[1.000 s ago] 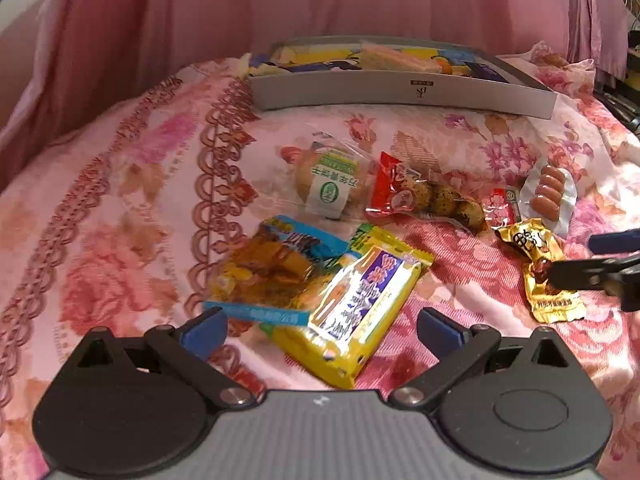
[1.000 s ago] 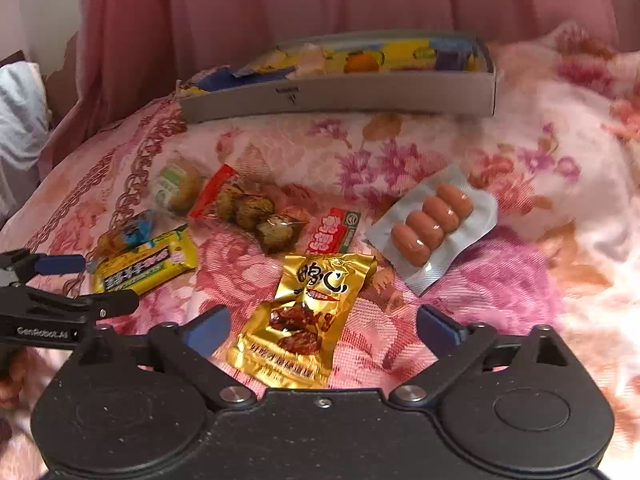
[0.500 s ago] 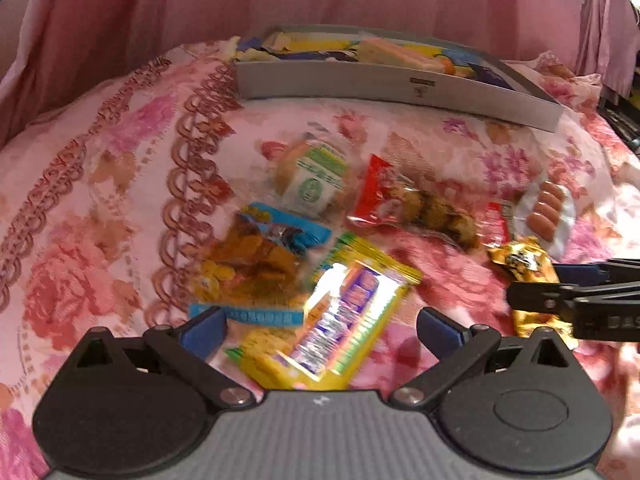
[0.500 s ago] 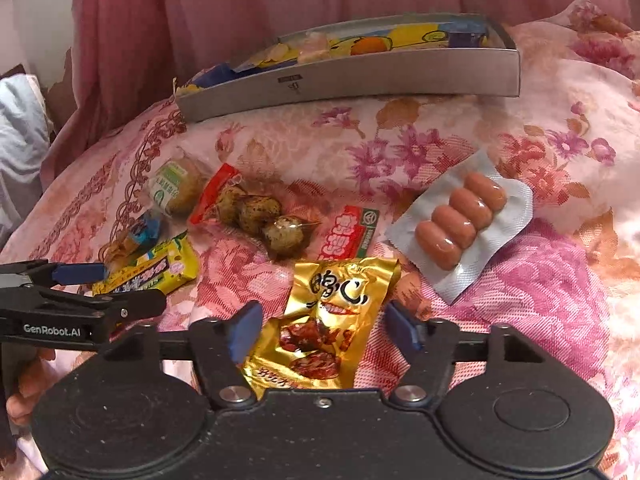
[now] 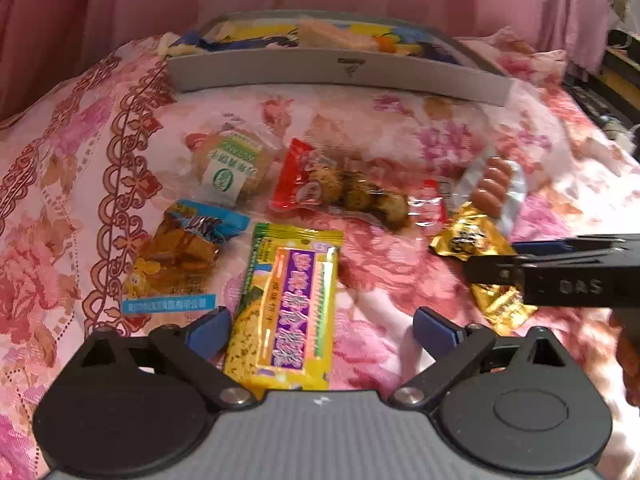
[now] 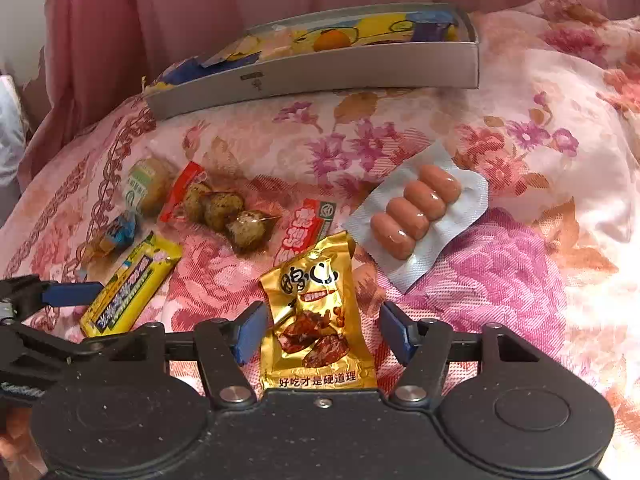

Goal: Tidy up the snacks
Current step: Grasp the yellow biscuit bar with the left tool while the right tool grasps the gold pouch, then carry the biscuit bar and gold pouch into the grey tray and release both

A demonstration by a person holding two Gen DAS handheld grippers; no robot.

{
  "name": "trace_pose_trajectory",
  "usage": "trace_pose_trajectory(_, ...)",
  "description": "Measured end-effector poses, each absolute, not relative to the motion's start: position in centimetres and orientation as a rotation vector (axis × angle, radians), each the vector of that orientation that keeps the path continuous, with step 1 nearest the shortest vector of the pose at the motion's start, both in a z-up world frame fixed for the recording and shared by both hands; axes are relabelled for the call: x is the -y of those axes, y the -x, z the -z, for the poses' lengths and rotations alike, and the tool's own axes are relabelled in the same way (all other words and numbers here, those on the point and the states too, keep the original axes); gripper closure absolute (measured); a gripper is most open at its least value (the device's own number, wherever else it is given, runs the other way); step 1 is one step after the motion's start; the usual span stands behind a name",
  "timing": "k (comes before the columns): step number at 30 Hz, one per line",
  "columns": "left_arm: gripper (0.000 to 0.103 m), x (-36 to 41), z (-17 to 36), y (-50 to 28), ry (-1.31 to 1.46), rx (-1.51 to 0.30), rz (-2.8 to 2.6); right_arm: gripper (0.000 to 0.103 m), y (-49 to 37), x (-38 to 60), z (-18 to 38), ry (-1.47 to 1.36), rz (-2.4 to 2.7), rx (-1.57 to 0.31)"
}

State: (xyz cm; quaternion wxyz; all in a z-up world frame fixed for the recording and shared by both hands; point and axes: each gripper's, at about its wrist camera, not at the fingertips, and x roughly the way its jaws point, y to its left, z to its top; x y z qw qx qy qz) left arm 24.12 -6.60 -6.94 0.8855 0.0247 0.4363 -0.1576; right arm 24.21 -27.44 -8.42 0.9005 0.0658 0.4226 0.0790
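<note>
Fingers of the right gripper [image 6: 322, 334] stand half closed around the gold snack packet [image 6: 316, 316], not yet pinching; its long axis points to 12 o'clock. The left gripper [image 5: 322, 330], fingers wide, straddles the yellow biscuit packet [image 5: 290, 304]. The grey box [image 6: 320, 70] lies far at 12 o'clock on the bed.

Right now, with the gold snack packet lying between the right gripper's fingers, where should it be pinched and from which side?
Pinch the gold packet across its narrow width at the lower half, coming from the near end. It lies flat on the bedspread lengthwise between the open right gripper, long edges facing the fingers.
</note>
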Motion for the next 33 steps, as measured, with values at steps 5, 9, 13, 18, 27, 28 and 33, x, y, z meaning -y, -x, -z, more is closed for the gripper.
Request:
trace_pose_trajectory(5,0.01,7.2,7.2,-24.4,-0.07,-0.913,0.27,0.033,-24.3,26.8,8.7,-0.093,-0.167,-0.873)
trace_pose_trajectory(9,0.019,7.6,7.1,-24.1,-0.065,-0.905,0.22,0.031,-24.3,26.1,9.1,-0.036,-0.164,-0.863)
trace_pose_trajectory(13,0.042,8.0,6.7,-23.8,-0.023,-0.911,0.184,0.03,-23.7,25.5,9.6,0.005,-0.146,-0.829)
trace_pose_trajectory(18,0.051,8.9,6.3,-23.2,-0.028,-0.941,0.171,0.042,-23.1,25.2,9.7,0.024,-0.141,-0.807)
trace_pose_trajectory(27,0.052,9.1,5.4,-21.5,0.072,-1.017,0.153,0.057,-21.5,25.4,8.9,-0.001,-0.152,-0.795)
trace_pose_trajectory(28,0.052,8.9,5.2,-21.3,0.089,-1.021,0.144,0.057,-21.3,25.4,8.9,0.01,-0.149,-0.789)
trace_pose_trajectory(33,0.052,8.9,4.1,-20.4,0.108,-0.994,0.116,0.057,-20.2,25.0,8.0,0.068,-0.139,-0.742)
